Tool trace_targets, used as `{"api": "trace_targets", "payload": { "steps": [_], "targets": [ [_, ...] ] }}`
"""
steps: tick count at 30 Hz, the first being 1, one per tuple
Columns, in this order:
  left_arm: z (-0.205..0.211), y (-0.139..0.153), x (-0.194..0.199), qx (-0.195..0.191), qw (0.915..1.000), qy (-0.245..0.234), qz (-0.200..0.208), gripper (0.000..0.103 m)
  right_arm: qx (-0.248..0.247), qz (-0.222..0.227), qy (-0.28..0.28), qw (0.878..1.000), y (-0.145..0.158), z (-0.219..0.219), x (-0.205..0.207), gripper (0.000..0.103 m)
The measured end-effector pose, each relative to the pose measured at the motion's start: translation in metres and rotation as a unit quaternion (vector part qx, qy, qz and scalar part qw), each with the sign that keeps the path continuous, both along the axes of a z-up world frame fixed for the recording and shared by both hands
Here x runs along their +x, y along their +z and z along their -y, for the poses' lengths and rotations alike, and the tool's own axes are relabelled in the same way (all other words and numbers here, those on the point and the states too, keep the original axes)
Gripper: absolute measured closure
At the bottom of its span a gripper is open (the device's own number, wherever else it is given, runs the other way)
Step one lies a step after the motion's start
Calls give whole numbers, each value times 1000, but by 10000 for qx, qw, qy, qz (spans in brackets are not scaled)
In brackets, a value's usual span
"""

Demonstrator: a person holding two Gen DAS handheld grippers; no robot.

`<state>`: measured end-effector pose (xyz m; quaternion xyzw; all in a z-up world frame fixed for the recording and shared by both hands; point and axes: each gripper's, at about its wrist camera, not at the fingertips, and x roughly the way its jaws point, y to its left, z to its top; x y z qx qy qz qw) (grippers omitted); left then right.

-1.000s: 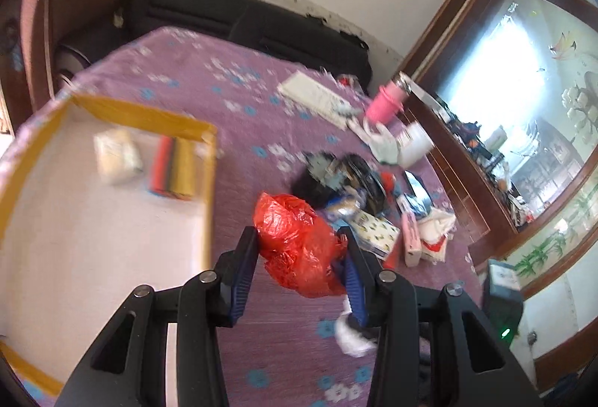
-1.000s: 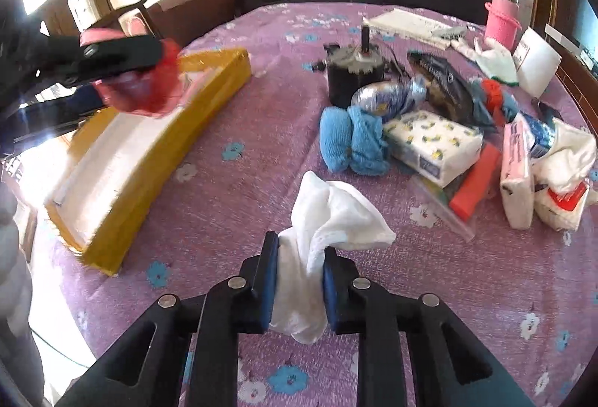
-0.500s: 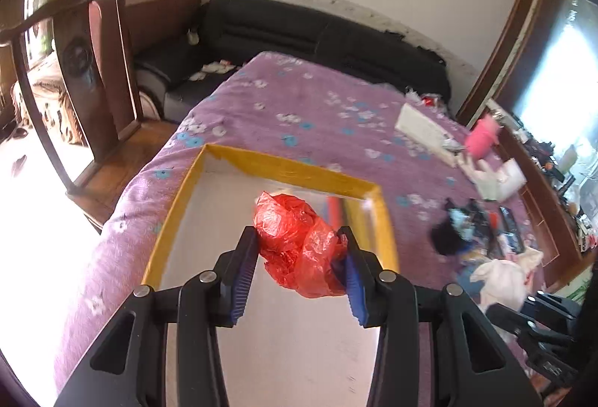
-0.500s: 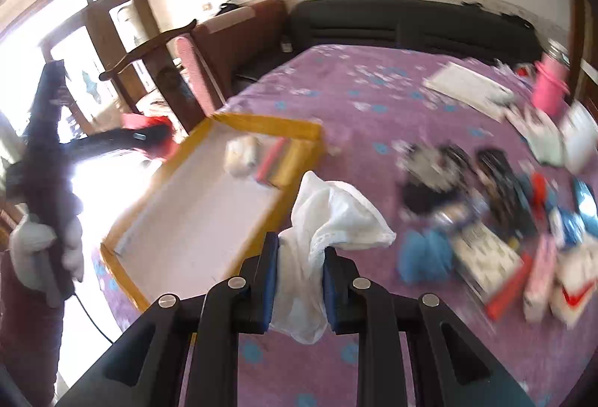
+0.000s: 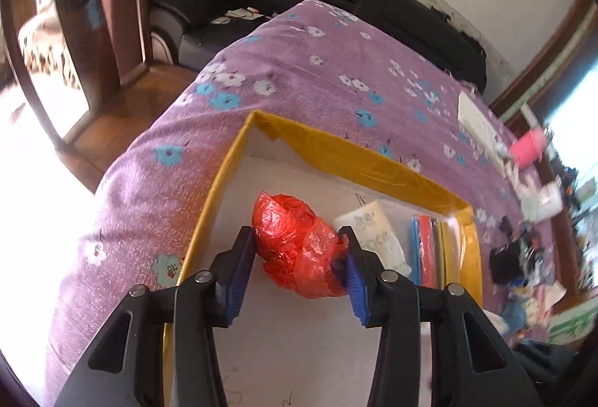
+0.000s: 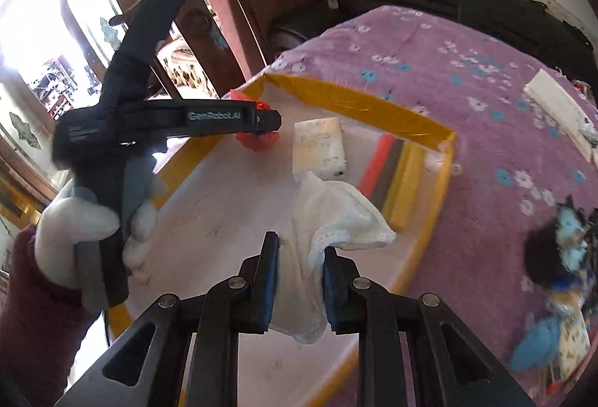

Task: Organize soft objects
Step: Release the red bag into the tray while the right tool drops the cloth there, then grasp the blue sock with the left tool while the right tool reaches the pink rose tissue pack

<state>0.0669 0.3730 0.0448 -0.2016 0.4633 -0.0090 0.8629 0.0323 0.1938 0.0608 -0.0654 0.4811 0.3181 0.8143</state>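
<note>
Both grippers have swung from the clutter to above the yellow tray (image 5: 338, 160); left gripper (image 5: 297, 265), jaws opening around the red bag (image 5: 299, 246), hangs nearer its floor; right gripper (image 6: 301, 285) clamps the white cloth (image 6: 336, 216)

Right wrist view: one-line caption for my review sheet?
Right gripper holds a white cloth over the yellow-rimmed tray; left gripper brings a crumpled red plastic bag.

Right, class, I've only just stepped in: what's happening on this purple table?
A person is sorting soft things into a yellow-rimmed tray. The left gripper holds a crumpled red plastic bag over the tray, its jaws opening. The right gripper grips a white cloth above the tray's near edge.
</note>
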Motion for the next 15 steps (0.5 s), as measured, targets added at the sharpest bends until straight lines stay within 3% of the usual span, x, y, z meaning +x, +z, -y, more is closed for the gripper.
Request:
{"api": "trace_targets", "payload": {
  "steps": [7, 10, 15],
  "targets": [
    [-13, 21, -27, -264, 9990, 96, 359, 35, 19, -240, -98, 9997, -21, -11, 18, 77],
    [-17, 34, -42, -320, 9978, 184, 546, 33, 121, -352, -123, 9992, -23, -12, 19, 66],
    [-12, 57, -66, -426, 9952, 258, 844, 30, 227, -7, -216, 9995, -2, 1, 8, 48]
  ]
}}
